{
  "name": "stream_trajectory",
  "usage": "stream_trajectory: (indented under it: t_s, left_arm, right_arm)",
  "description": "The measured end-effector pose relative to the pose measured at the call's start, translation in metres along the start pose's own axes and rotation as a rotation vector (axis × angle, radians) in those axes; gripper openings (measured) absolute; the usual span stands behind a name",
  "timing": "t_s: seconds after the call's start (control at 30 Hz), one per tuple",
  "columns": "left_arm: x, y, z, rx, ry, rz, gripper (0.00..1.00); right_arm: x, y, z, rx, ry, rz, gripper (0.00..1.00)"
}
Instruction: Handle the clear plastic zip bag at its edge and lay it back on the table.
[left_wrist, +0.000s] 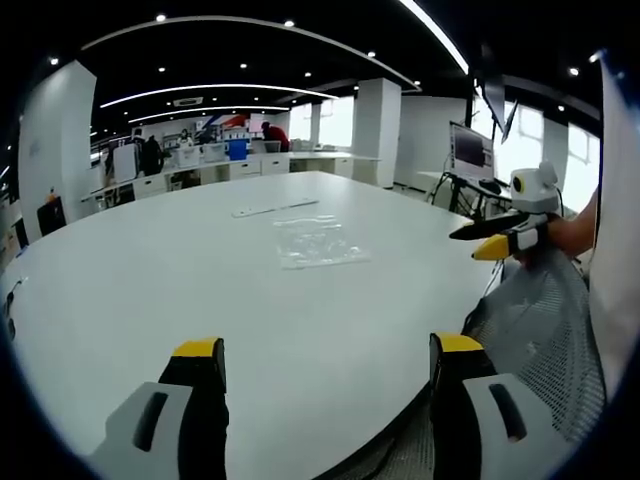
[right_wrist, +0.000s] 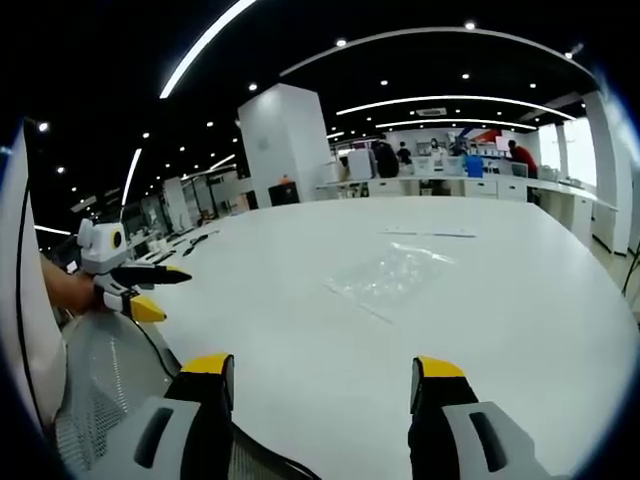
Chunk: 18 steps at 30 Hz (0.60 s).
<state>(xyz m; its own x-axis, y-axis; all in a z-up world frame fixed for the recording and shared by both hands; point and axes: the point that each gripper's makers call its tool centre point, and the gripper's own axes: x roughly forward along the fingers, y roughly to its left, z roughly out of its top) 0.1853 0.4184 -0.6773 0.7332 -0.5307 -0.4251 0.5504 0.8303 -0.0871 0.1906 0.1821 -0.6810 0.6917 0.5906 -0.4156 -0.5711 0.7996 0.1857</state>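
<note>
A large white table (left_wrist: 200, 300) spreads across both views. The clear plastic zip bag (left_wrist: 318, 243) lies flat near the middle of the left gripper view, untouched; in the right gripper view it sits right of centre (right_wrist: 392, 275). A thin strip (left_wrist: 275, 208) lies beyond the bag. The left gripper (left_wrist: 328, 362) is released, jaws wide apart at the bottom edge, and it appears at the left of the right gripper view (right_wrist: 150, 290). The right gripper (right_wrist: 322, 380) is likewise released. A mesh chair back (left_wrist: 535, 330) fills the lower right of the left gripper view.
</note>
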Motion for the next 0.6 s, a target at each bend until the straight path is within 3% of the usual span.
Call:
stream_trajectory:
  t_s: [0.6]
  left_arm:
    - [0.0005,0.0025,-0.0040,0.001,0.005,-0.003,0.82]
  right_arm:
    - [0.0001,-0.0017,-0.0029,-0.010,0.014,-0.003,0.71]
